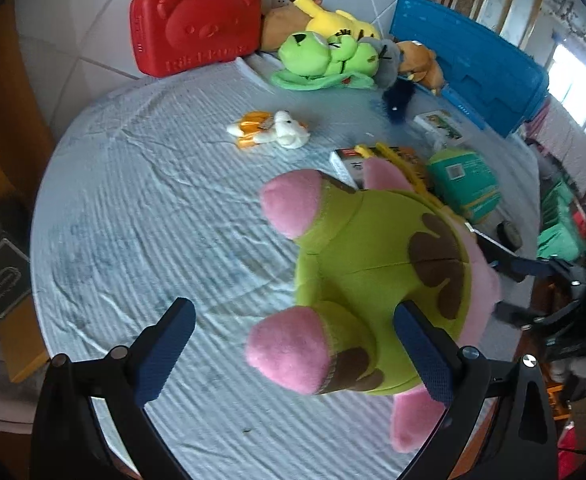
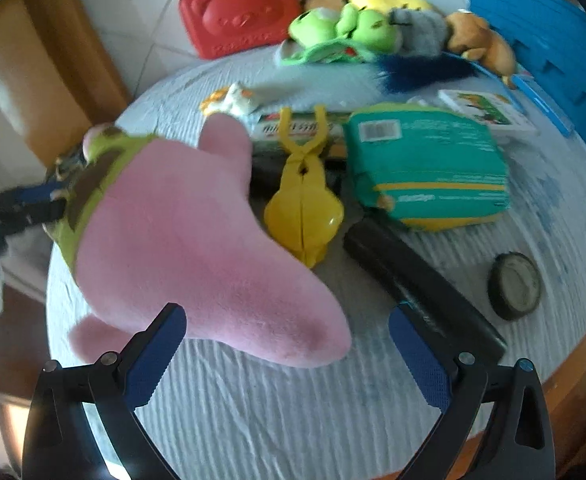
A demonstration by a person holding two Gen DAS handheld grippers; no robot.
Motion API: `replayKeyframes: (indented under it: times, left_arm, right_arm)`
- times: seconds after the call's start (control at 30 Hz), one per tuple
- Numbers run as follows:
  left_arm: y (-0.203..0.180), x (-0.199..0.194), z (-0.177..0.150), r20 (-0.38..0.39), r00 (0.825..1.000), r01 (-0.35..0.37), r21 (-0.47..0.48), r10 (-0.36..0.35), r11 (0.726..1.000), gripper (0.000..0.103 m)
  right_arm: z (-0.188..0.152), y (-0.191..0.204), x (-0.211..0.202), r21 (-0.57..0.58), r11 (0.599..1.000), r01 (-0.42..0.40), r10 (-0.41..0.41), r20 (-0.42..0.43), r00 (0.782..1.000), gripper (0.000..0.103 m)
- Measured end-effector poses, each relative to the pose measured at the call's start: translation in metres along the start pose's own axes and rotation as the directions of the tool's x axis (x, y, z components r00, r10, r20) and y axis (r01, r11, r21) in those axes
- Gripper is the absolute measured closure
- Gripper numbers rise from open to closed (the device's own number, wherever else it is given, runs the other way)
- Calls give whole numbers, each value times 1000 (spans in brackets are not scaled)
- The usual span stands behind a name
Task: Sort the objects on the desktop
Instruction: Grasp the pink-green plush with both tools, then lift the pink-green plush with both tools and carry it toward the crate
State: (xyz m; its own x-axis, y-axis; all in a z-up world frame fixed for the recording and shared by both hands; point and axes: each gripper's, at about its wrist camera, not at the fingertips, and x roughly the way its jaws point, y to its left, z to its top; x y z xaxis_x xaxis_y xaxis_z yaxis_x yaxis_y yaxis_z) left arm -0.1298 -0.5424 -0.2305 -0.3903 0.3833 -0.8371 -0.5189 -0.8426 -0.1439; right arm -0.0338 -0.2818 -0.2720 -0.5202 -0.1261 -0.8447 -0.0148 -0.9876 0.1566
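Pink plush [image 2: 197,248] hides the boxes' [image 2: 293,136] left ends.

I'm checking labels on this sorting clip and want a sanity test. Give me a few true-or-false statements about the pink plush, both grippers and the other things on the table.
1. The left gripper is open around a leg of the pink star-shaped plush toy in green shorts. True.
2. The right gripper is shut on the yellow plastic clamp toy. False: it is open and the clamp lies on the table ahead of it.
3. The red hard plastic bear-face case stands at the far edge by the wall. True.
4. The green frog plush lies alone in the middle of the table. False: it lies in the far pile of plush toys.
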Motion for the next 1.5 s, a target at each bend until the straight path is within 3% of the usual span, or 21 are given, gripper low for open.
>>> replayKeyframes:
  times: [0.37,0.5,0.53,0.6,0.67,0.77,0.83,0.9,1.03,1.1,1.17,1.27,1.33,1.5]
  left_arm:
    - [-7,-2,-11,84,996,-11,11,10,1000,0]
    - [-6,12,-13,94,995,39,-7,-39,999,1]
    - [-7,12,-14,109,993,48,-13,-46,999,5]
    - [-8,8,-15,143,989,45,-12,-42,999,39]
    - [-11,4,-13,155,988,5,-5,-4,1000,41]
    - [-15,4,-12,141,990,2,20,-4,1000,42]
    - [-15,1,-12,143,990,-7,31,2,999,36]
    - [-8,-3,-12,148,989,-20,24,16,1000,22]
    - [12,-7,-12,129,992,-9,-37,13,999,21]
    - [22,-9,-13,118,993,-1,-71,9,998,13]
    - [23,-1,-13,104,993,75,-102,-64,992,12]
    - [7,18,-15,104,982,170,-88,-161,981,12]
    - [-5,27,-16,115,972,213,-73,-203,974,22]
    - [-26,4,-9,179,973,154,-9,-150,988,28]
  right_arm:
    - [-15,-2,16,-123,984,-125,137,91,986,0]
    - [-19,13,26,-213,970,-113,135,91,987,0]
    - [-18,15,31,-211,972,-101,125,100,987,0]
    - [-16,21,35,-201,976,-78,106,134,985,3]
    - [-17,27,25,-199,977,-71,108,182,977,12]
    - [-19,27,24,-194,979,-64,98,171,980,14]
    - [-21,27,24,-191,980,-59,91,163,982,14]
    - [-22,27,24,-188,981,-54,84,155,984,15]
    - [-25,27,24,-183,982,-44,71,140,988,16]
    - [-27,27,24,-180,983,-39,64,132,989,16]
    - [-28,27,24,-177,984,-34,57,125,991,16]
    - [-29,28,24,-186,982,-20,48,147,988,7]
    - [-29,28,28,-188,982,-15,47,166,985,5]
    - [-28,32,20,-183,983,-18,52,187,981,21]
